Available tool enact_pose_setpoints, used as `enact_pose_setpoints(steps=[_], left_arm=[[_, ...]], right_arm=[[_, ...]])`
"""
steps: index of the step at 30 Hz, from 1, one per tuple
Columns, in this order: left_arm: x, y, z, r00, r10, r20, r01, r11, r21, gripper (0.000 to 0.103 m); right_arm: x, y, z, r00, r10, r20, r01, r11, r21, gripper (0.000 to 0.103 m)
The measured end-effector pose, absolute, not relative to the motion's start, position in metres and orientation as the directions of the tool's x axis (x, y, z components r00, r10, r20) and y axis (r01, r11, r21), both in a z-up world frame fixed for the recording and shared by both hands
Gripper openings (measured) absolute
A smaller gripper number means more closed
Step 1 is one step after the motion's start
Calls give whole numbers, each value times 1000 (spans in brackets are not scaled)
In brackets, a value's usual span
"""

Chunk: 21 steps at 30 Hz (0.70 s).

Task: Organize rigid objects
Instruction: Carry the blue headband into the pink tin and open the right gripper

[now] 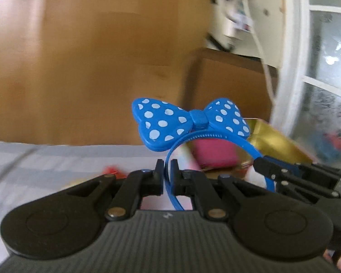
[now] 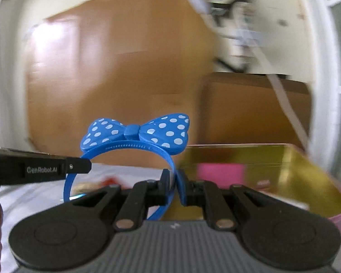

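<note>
A blue plastic headband (image 1: 206,135) (image 2: 134,146) carries a flat blue bow (image 1: 191,122) (image 2: 137,133) dotted with white, and a row of small teeth lines the inner curve under the bow. It is held up in the air by both ends: the left gripper (image 1: 167,176) (image 2: 79,166) has its jaws pinching one leg of the band, and the right gripper (image 2: 175,185) (image 1: 264,167) has its jaws pinching the other leg. The arch rises above and ahead of both sets of jaws, bow on top. Beyond and to the right of the jaws sits a gold box (image 1: 277,143) (image 2: 272,170) with something pink (image 1: 212,157) (image 2: 220,173) inside. A blurred wooden cabinet (image 1: 102,56) (image 2: 125,68) stands behind; pale cloth (image 1: 56,159) lies below. The band's two legs point down toward the jaws, its span running side to side between the grippers.
</note>
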<state>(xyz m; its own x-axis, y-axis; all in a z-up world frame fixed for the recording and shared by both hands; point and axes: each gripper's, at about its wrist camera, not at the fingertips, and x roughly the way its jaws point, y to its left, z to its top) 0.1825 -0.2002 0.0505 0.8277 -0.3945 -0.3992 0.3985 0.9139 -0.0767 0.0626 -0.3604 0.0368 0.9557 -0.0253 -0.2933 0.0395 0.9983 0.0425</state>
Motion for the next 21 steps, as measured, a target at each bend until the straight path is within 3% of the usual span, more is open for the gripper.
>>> enact_pose_setpoints(steps=[8,10,11,18,21], left_arm=[[242,-311,21,742,-435,-510,482,875,-45,12],[250,-325,12,714,-411,-567,488,873,-18,37],[248,-325,11,715,-403,-572,486,874,-9,38],[202,-259,30,743,-481,-466,490,865,-111,41],[178,-210,24,765,-453,-458,443,886,-137,41]], right_arm=[[114,-469,19,893,-157,-422,209,975,81,8],[126,-483,14,877,-179,-446,242,966,88,13],[127,-487,12,874,-192,-446,262,960,101,16],[89,-495,14,925,-169,-340,262,932,249,18],[77,-477,22,944,-99,-314,190,942,276,18]])
